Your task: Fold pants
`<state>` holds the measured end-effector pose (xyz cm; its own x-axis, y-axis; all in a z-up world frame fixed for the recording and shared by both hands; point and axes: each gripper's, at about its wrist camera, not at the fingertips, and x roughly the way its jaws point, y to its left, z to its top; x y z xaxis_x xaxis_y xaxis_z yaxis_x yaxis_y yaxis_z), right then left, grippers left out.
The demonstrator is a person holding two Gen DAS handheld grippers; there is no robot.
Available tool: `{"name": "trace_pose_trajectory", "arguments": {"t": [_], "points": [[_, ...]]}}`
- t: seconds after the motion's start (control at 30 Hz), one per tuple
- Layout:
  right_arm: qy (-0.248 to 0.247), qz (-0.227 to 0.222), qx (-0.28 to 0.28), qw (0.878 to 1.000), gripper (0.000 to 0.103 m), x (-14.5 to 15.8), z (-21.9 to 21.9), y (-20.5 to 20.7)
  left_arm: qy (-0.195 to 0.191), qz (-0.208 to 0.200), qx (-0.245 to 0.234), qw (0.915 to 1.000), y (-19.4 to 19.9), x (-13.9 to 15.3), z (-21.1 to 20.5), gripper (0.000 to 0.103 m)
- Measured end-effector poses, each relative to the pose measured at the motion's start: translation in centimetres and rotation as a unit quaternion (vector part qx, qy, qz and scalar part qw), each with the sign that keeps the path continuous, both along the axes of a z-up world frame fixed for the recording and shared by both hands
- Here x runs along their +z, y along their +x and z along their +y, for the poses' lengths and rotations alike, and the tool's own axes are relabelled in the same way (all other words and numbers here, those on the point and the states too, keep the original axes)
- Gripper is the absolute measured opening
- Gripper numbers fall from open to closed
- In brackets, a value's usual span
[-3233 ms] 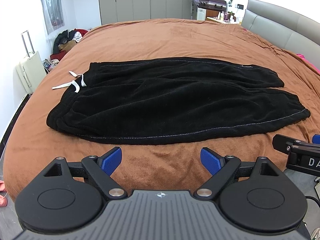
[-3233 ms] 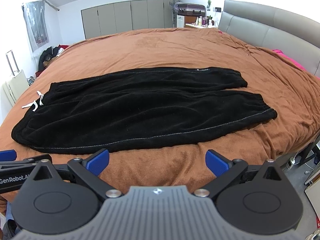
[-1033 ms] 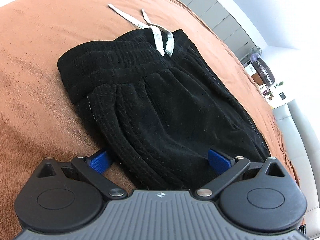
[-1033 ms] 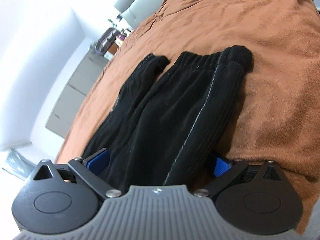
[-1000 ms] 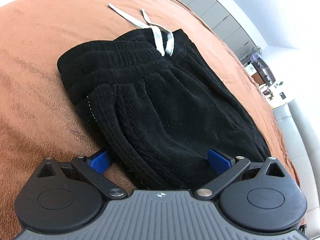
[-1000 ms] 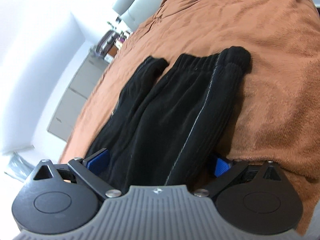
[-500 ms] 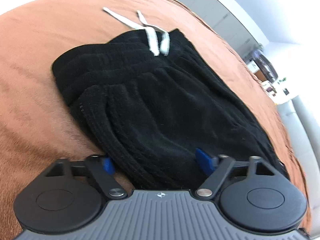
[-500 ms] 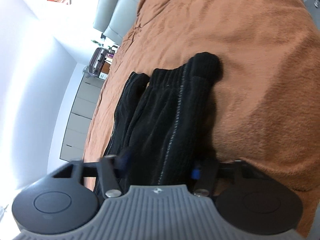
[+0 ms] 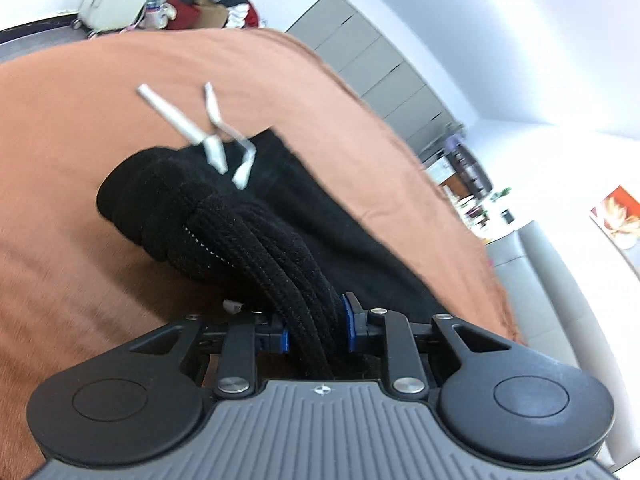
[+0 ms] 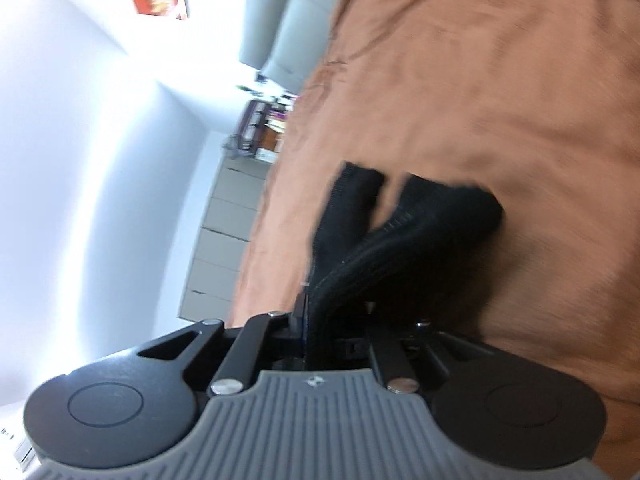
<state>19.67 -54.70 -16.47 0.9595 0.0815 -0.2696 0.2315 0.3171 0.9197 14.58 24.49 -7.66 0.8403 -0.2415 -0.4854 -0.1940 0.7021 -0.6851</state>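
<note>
Both sets of jaws have just been closing and each now has cloth between the pads. My left gripper (image 9: pixel 316 330) is clenched on a thick bunch of the pants (image 9: pixel 248 240) at the waist end; a sec ago its jaws stood wide either side of that near edge with the fabric flat. Now the waistband (image 9: pixel 160 200) is pulled into a ropey bundle running into the pads, and the white drawstring (image 9: pixel 212 136) is tipped up off the brown bedspread (image 9: pixel 80 120), blurred, so I judge the cloth is coming up w/ the grip. My right gripper (image 10: pixel 320 332) is likewise clamped, on the leg end: near edge of the pants (image 10: pixel 400 240) is squeezed to a narrow black strip in the jaws, where a sec ago the pads stood open around a flat hem. The two cuffs (image 10: pixel 440 200) look partly raised over the bedspread (image 10: pixel 520 120), though blur makes it hard to say how much still touches. Pants sit along my side of the bed, waist toward the bed's left edge, cuffs toward the headboard (image 9: pixel 560 280) side; the far long edge seems still down on the bed. So for the task: grab phase looks done, both ends of the near long edge secured. I'd say the next bit is carrying that edge over to the far one for a lengthwise fold. Main risk is the left bunch being thick and uneven, so layers could slip.
</note>
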Motion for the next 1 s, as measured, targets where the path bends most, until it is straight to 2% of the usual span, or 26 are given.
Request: {"name": "trace_pose_trajectory", "arguments": {"t": [0.13,0.23,0.47,0.63,0.8,0.9,1.0], "points": [[-0.003,-0.043,0.009,0.999,0.003,3.0,0.0,0.1,-0.011,-0.016,0.003,0.9998,0.8,0.7,0.3,0.027],[-0.006,-0.056,0.015,0.998,0.003,4.6,0.0,0.6,-0.008,-0.012,0.001,0.9999,1.2,0.4,0.1,0.027],[-0.004,-0.030,0.020,0.999,0.003,4.0,0.1,1.0,-0.004,-0.005,-0.009,0.9999,1.0,-0.2,0.1,0.027],[0.006,-0.019,0.016,1.000,0.003,3.1,0.0,0.7,-0.009,-0.014,-0.016,0.9997,1.4,0.1,0.4,0.027],[0.005,-0.017,0.016,1.000,0.003,3.8,-0.3,2.1,-0.014,-0.025,-0.027,0.9992,4.6,1.5,0.6,0.027],[0.004,-0.004,0.017,1.000,0.003,4.6,-0.3,4.2,-0.025,-0.028,-0.028,0.9989,7.0,2.4,0.7,0.027],[0.009,0.010,0.018,1.000,0.003,4.9,-0.4,6.6,-0.019,-0.028,-0.031,0.9989,9.5,3.0,0.5,0.027]]}}
